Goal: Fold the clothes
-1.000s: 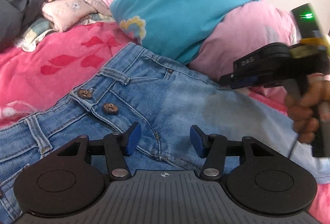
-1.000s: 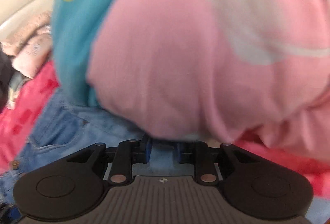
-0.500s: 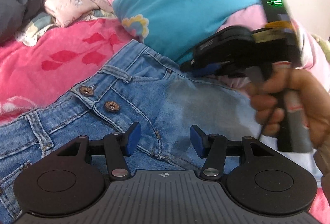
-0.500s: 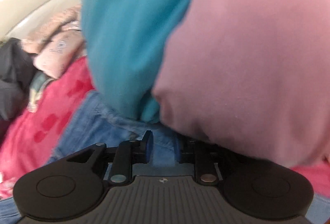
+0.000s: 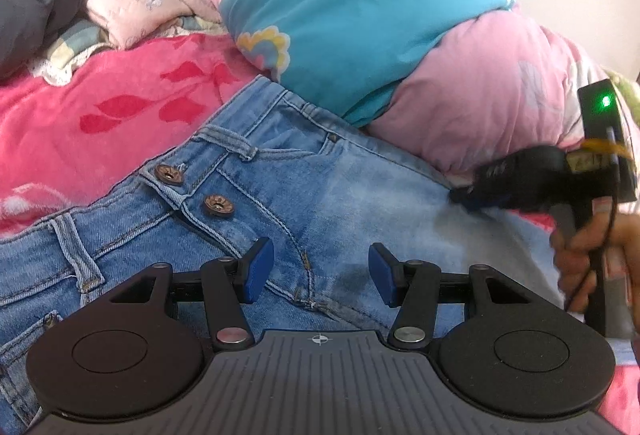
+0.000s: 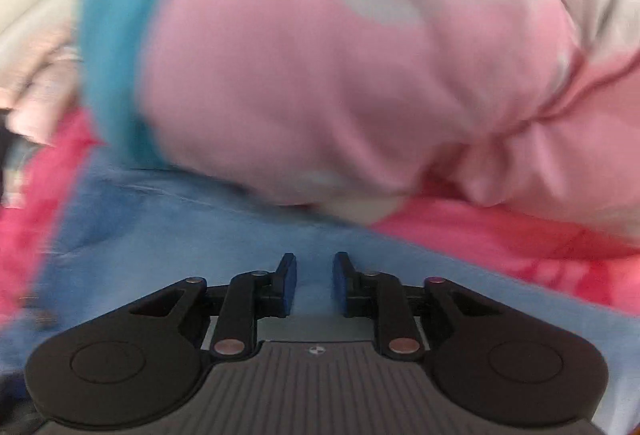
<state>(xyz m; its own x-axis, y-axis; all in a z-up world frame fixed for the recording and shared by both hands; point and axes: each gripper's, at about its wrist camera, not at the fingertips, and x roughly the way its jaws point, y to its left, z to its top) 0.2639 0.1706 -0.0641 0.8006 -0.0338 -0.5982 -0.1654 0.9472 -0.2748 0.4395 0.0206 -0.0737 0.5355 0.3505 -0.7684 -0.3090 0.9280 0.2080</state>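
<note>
The faded blue denim jeans [image 5: 280, 203] lie flat on the pink-blanketed bed [image 5: 100, 107], waistband upper left, legs running lower right, left gripper [image 5: 320, 271] jaws spread above them, right gripper [image 6: 314, 283] jaws closing, nothing pinched.

Bed, pink blanket [image 5: 92, 107]: jeans [image 5: 304, 203] spread flat, quilt [image 5: 360, 31] bundled behind.

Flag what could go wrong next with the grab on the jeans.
1. The right hand-held gripper is closing over flat denim of the jeans with no raised fold visible, so it may pinch nothing or only one layer.
2. The pink and blue quilt overlaps the jeans' far edge; lifting could drag it along.
</note>
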